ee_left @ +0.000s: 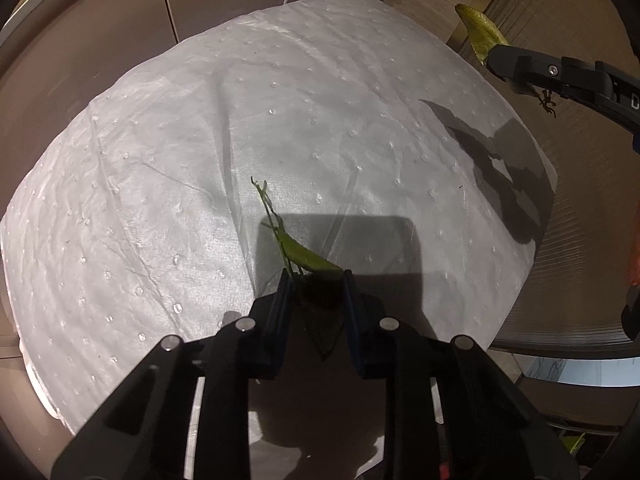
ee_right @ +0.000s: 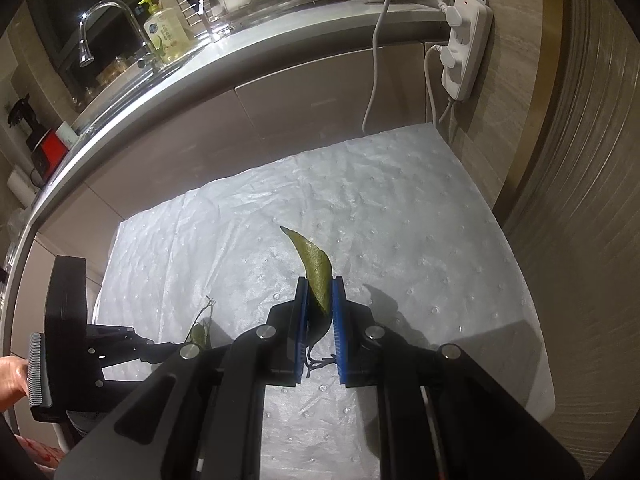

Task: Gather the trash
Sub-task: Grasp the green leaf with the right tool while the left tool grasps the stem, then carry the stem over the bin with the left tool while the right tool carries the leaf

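Observation:
A small green leafy twig (ee_left: 298, 250) lies on the white dimpled mat (ee_left: 180, 152). My left gripper (ee_left: 316, 280) is shut on the twig's leaf end, and the thin stem runs forward over the mat. From the right wrist view, the same twig (ee_right: 200, 326) pokes out of the left gripper (ee_right: 170, 348) down at the mat. My right gripper (ee_right: 320, 286) is shut on a larger curled olive leaf (ee_right: 316, 268), held above the mat (ee_right: 400, 220). In the left wrist view the right gripper (ee_left: 494, 60) hangs at the upper right with that leaf (ee_left: 478, 28) sticking out.
Beige cabinet doors (ee_right: 320, 96) run along the mat's far side under a counter with a faucet (ee_right: 104, 20), a soap bottle (ee_right: 166, 30) and dishes. A white power strip (ee_right: 466, 48) and cables hang at the far right corner. A hand (ee_right: 12, 376) holds the left gripper.

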The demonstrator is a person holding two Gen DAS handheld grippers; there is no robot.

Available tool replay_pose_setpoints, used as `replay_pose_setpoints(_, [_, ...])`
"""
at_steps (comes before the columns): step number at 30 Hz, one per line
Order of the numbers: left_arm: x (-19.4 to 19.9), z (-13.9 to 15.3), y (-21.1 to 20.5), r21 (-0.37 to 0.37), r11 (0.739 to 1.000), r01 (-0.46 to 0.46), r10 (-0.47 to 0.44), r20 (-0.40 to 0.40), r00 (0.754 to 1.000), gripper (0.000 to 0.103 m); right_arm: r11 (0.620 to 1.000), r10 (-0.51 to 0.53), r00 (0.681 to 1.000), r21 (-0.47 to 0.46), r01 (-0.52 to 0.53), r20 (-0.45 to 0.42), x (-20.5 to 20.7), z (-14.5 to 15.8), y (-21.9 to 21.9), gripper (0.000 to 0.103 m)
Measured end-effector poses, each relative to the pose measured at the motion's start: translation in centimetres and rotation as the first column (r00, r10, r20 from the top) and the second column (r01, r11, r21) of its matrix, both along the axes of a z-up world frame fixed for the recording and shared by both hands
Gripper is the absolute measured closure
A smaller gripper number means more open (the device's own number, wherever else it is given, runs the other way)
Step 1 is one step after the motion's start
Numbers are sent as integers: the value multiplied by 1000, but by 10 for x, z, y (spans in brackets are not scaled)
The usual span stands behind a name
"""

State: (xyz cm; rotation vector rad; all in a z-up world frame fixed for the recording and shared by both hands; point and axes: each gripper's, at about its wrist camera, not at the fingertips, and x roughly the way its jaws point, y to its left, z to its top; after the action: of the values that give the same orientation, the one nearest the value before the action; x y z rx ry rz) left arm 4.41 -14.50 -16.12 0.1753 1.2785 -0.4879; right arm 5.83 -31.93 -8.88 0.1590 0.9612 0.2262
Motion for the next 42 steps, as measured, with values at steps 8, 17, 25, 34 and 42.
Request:
replay_pose_setpoints(8, [8, 20, 28, -51, 998, -35, 36, 11, 999, 79, 1000, 19, 1000, 11, -19, 3, -1, 5, 11, 91])
replay_pose_setpoints(17, [-11, 61, 94, -87, 987, -136, 143, 74, 987, 79, 993, 109, 994, 34, -110, 20, -9, 25, 59, 91])
replay_pose_setpoints(25, [-41, 86, 194, -65, 961, -270, 276, 126, 953, 79, 970, 238, 971, 54, -239, 27, -24, 46, 133, 91])
replay_pose_setpoints(34, [-76, 60, 286, -18, 932, -362, 362, 93, 928, 79, 932, 358, 934, 53, -359, 20, -39, 60, 215, 91])
replay_pose_setpoints(42, [-85, 1, 329, 18, 915, -404, 404, 13, 915, 79, 902, 430, 903, 34, -430, 1, -55, 69, 265, 91])
